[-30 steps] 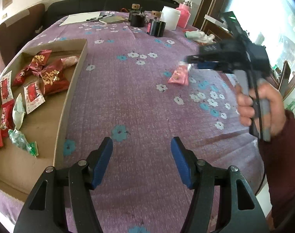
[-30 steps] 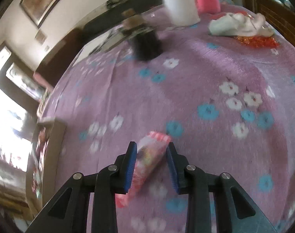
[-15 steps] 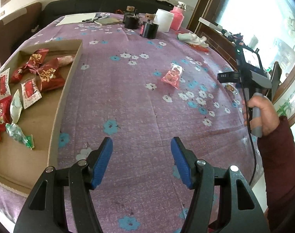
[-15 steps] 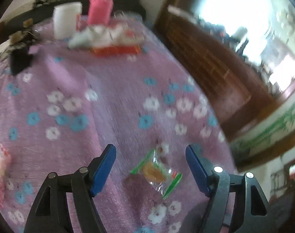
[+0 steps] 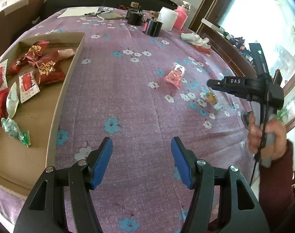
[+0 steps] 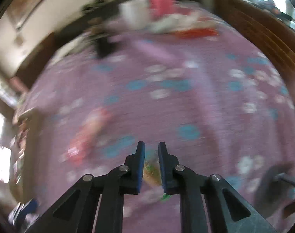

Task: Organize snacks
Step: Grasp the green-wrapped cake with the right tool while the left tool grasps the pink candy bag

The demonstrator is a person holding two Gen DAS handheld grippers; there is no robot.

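Note:
My left gripper [image 5: 141, 155] is open and empty, low over the purple flowered cloth. A cardboard tray [image 5: 69, 73] at the left holds several red, white and green snack packets. A pink snack packet [image 5: 174, 75] lies on the cloth mid-right; it also shows blurred in the right wrist view [image 6: 85, 134]. My right gripper [image 6: 151, 151] is shut on a clear green-edged snack packet [image 6: 151, 171] with an orange sweet inside. In the left wrist view the right gripper [image 5: 211, 83] hangs over that packet [image 5: 212, 98] at the right.
At the far end stand black pots [image 5: 152, 27], a white cup [image 5: 167, 20], a pink bottle [image 5: 181, 17], papers and a white cloth [image 5: 196, 38]. The table's right edge runs along a wooden window frame [image 5: 225, 44].
My right gripper let go of the pink packet, swung right to the green-edged packet and closed on it. The left gripper stayed open and nearly still.

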